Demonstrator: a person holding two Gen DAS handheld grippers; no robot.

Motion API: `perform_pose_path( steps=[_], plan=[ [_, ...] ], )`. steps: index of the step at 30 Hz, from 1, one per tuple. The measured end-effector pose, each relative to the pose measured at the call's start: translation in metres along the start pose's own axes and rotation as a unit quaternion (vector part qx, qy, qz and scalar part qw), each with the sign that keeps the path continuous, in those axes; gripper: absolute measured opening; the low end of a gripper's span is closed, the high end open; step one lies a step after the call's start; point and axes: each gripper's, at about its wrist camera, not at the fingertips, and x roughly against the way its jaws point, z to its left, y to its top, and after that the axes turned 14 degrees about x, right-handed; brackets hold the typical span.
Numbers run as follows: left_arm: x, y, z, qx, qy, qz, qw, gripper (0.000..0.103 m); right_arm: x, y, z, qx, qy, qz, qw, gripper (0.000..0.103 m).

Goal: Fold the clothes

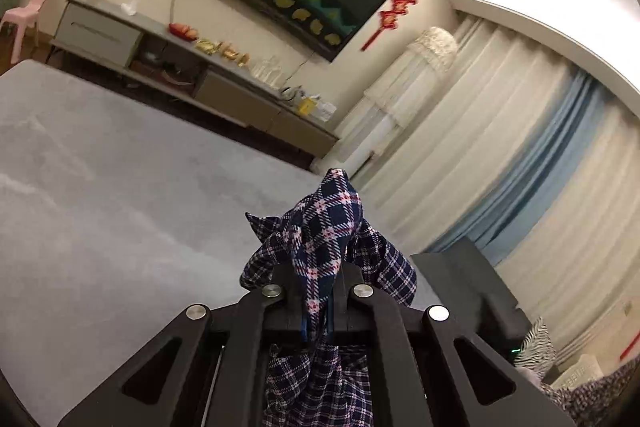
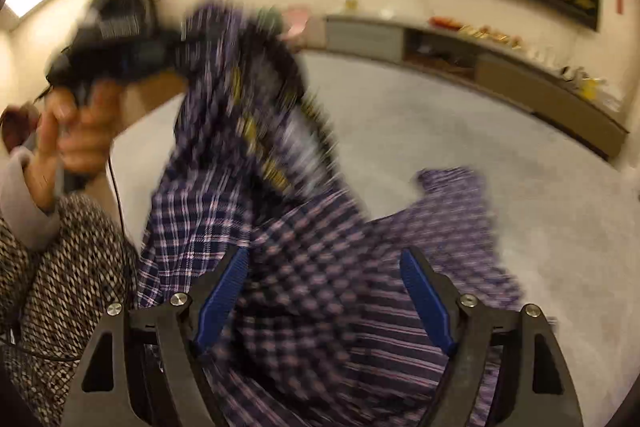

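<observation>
A navy plaid garment (image 1: pixel 320 223) with white and red lines is bunched between the fingers of my left gripper (image 1: pixel 318 279), which is shut on it; a peak of cloth sticks out past the tips. In the right wrist view that same gripper (image 2: pixel 120 43), held in a hand (image 2: pixel 80 131), lifts the garment (image 2: pixel 248 131) at the upper left, and the rest drapes down onto the grey surface (image 2: pixel 440 131). My right gripper (image 2: pixel 324 291) stands wide open over the blurred cloth. Its blue pads (image 2: pixel 222 291) are well apart and not pressing on the fabric.
A low cabinet (image 1: pixel 168 67) with small items runs along the far wall beyond the grey surface (image 1: pixel 100 187). A pink chair (image 1: pixel 28 7) stands at the far left. Curtains (image 1: pixel 520 167) and a dark box (image 1: pixel 472 275) are on the right. The person's patterned trousers (image 2: pixel 60 267) are close on the left.
</observation>
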Motion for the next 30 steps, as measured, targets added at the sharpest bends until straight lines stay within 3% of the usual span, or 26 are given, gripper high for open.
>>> perform_pose_path(
  steps=[6, 9, 11, 15, 17, 20, 21, 23, 25, 28, 30],
  plan=[
    [0.000, 0.004, -0.020, -0.025, -0.068, -0.002, 0.9974, 0.004, -0.003, 0.008, -0.021, -0.062, 0.015, -0.033, 0.997, 0.081],
    [0.001, 0.003, -0.029, -0.041, -0.085, -0.003, 0.9955, 0.004, -0.016, 0.007, -0.035, -0.077, 0.026, -0.020, 0.996, 0.081],
    [-0.002, 0.004, -0.031, -0.046, -0.087, -0.003, 0.9952, 0.004, -0.023, 0.002, -0.044, -0.113, 0.078, -0.018, 0.990, 0.081],
    [0.001, 0.009, -0.023, -0.024, -0.083, -0.011, 0.9962, 0.004, -0.028, -0.011, -0.049, -0.179, 0.230, -0.038, 0.956, 0.081],
    [0.004, 0.011, -0.019, -0.008, -0.092, -0.016, 0.9956, 0.004, -0.017, -0.013, -0.045, -0.177, 0.275, -0.058, 0.943, 0.081],
    [0.003, 0.012, -0.019, -0.001, -0.109, -0.020, 0.9939, 0.004, 0.003, -0.013, -0.039, -0.154, 0.302, -0.079, 0.937, 0.081],
    [0.003, 0.012, -0.021, -0.006, -0.113, -0.020, 0.9934, 0.004, 0.008, -0.010, -0.040, -0.145, 0.278, -0.081, 0.946, 0.081],
    [0.000, 0.012, -0.026, -0.013, -0.118, -0.017, 0.9928, 0.004, 0.017, -0.001, -0.045, -0.125, 0.191, -0.081, 0.970, 0.081],
    [-0.003, 0.011, -0.028, -0.018, -0.120, -0.012, 0.9926, 0.004, 0.025, 0.014, -0.037, -0.087, 0.135, -0.086, 0.983, 0.085],
    [-0.007, 0.011, -0.030, -0.022, -0.121, -0.005, 0.9924, 0.004, 0.027, 0.044, -0.010, 0.009, 0.126, -0.086, 0.988, 0.090],
    [-0.007, 0.011, -0.033, -0.030, -0.126, -0.001, 0.9916, 0.004, 0.024, 0.062, 0.005, 0.054, 0.091, -0.093, 0.990, 0.090]
  ],
)
